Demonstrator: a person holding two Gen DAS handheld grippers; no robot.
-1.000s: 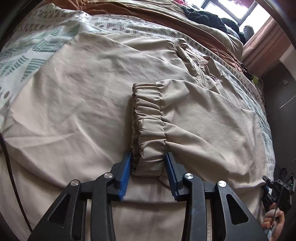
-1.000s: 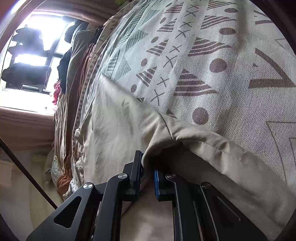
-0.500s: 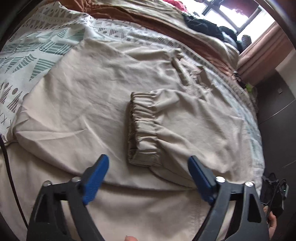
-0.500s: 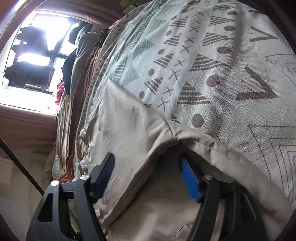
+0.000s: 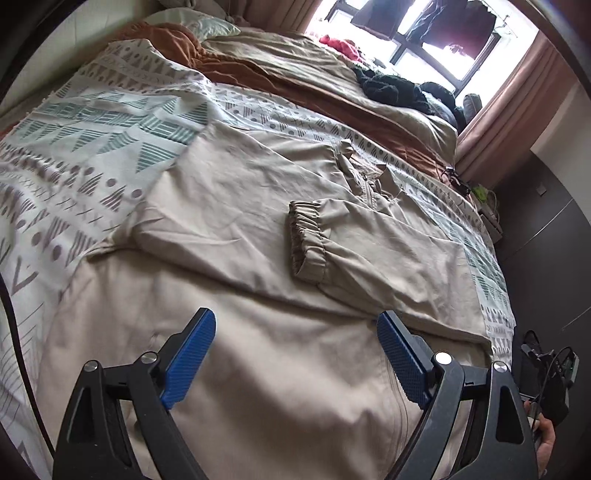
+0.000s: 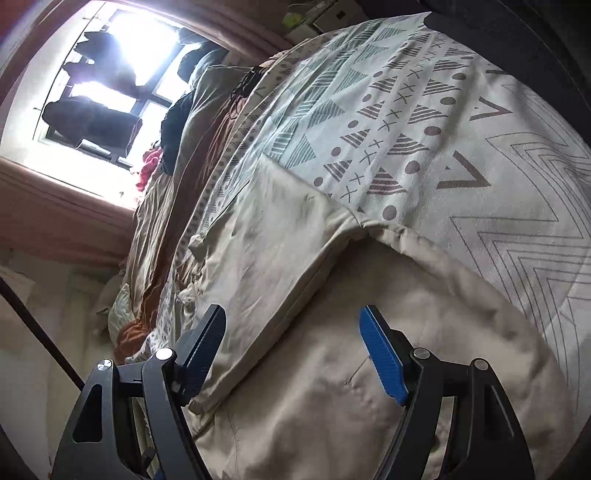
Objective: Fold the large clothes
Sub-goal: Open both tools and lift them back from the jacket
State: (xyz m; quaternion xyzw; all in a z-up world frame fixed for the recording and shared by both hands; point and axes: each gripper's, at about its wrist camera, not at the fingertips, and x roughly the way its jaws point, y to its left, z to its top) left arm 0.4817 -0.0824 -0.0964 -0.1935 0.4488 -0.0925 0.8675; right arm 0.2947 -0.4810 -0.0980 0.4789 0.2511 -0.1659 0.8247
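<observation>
A large beige jacket (image 5: pixel 236 206) lies spread on the patterned bedspread (image 5: pixel 74 155). One sleeve is folded across its front, its elastic cuff (image 5: pixel 306 240) lying free in the middle. My left gripper (image 5: pixel 295 354) is open and empty, held above the jacket's near part, short of the cuff. In the right wrist view the jacket (image 6: pixel 332 369) fills the lower frame with a folded edge running up the middle. My right gripper (image 6: pixel 291 350) is open and empty above that fold.
Brown and tan bedding (image 5: pixel 295 81) and dark clothes (image 5: pixel 391 88) lie at the bed's far side under a bright window (image 5: pixel 424 33). The bed's right edge drops to a dark floor (image 5: pixel 546 258). The other hand's gripper (image 5: pixel 550 376) shows at the lower right.
Both grippers opened and pulled back. The left let go of the sleeve cuff, which stays on the jacket. The right let go of the jacket's folded edge.
</observation>
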